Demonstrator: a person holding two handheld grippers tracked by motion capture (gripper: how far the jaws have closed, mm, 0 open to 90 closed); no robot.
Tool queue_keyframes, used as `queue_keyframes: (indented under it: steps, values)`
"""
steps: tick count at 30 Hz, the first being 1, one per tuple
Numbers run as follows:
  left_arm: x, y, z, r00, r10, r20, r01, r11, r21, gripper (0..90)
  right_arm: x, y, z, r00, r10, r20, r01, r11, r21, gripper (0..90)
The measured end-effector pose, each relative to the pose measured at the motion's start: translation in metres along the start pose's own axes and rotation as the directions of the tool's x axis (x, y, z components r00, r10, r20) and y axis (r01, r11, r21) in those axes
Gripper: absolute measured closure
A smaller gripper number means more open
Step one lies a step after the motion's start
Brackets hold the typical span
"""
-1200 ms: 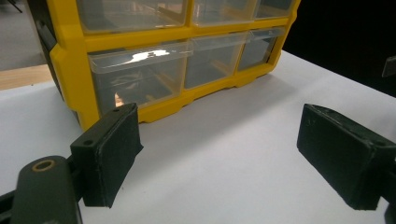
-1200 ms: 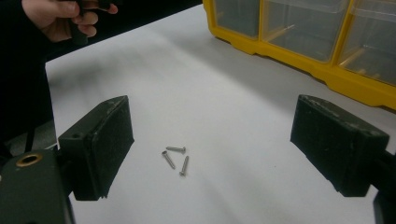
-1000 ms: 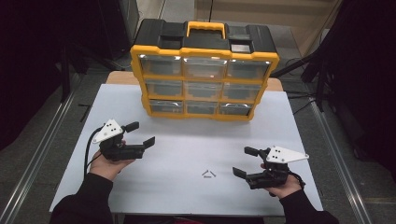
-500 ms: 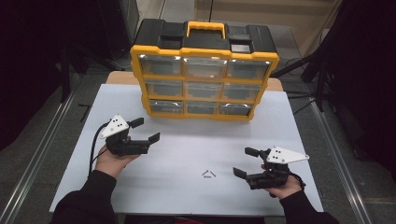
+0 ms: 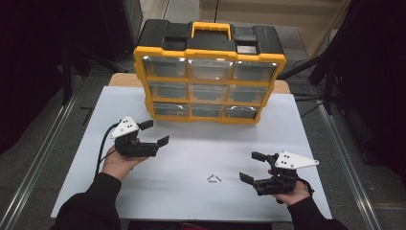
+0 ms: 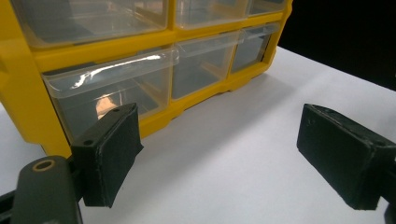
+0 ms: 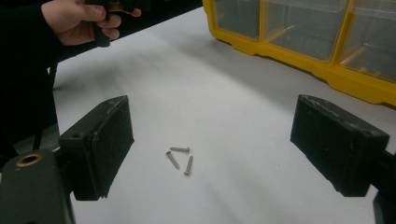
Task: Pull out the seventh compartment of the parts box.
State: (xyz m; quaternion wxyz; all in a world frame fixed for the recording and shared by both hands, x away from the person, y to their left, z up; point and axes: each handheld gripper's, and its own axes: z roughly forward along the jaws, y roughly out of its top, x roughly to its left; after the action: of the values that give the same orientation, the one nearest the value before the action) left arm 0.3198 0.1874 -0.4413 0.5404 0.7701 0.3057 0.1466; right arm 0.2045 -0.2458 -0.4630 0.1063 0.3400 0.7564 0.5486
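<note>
- The white table (image 5: 306, 124) carries everything, with a yellow-and-black drawer organizer (image 5: 209, 76) standing upright at its far edge: three rows of three clear drawers under a black lid with a yellow handle.
- The left gripper (image 5: 154, 132) hovers at the near left, just in front of the organizer's bottom-left drawer (image 6: 109, 93). In the left gripper view that drawer sits right beyond the left jaw. The jaws stand wide apart and hold nothing.
- The right gripper (image 5: 253, 166) rests low at the near right, well apart from the organizer, pointing left across the table. Its jaws are also spread wide and empty.
- The left hand (image 5: 119, 163) grips its tool from below, forearm angled up from the near edge; the right hand (image 5: 289, 194) holds its tool level, close to the tabletop.
- Three small screws (image 7: 180, 158) lie loose in a cluster near the middle of the table's near side, to the left of the right gripper; the right gripper view frames them between its jaws.
- As I judge it, the step in hand is the approach to the bottom-left drawer, apparently to open it for the screws. The next move calls for the left jaws to close on the drawer's front lip and draw it straight toward the near side.
</note>
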Motion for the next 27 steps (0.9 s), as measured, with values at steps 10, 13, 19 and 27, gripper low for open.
queue_keyframes:
  steps: [10, 13, 19, 27]
  values:
    - [0.0, 0.004, 0.011, 0.9998, 0.021, 0.003, -0.021, 0.9998, 0.006, 13.4, 0.001, -0.001, 0.0, 1.0, -0.007, 0.004, 0.007, 1.0, 0.006, 14.0]
    - [0.0, 0.006, 0.014, 0.9996, 0.029, 0.005, -0.029, 0.9996, 0.002, 13.4, 0.001, -0.001, 0.0, 1.0, -0.007, 0.004, 0.007, 1.0, 0.008, 14.0]
    - [0.005, 0.012, 0.021, 0.9994, 0.033, 0.012, -0.033, 0.9995, -0.004, 13.4, 0.001, -0.001, 0.002, 0.9999, -0.01, 0.002, 0.01, 1.0, 0.016, 14.0]
    - [0.002, 0.018, 0.034, 0.9991, 0.035, 0.025, -0.036, 0.9993, 0.005, 13.4, 0.002, -0.001, 0.003, 1.0, -0.01, 0.0, 0.01, 1.0, 0.023, 14.0]
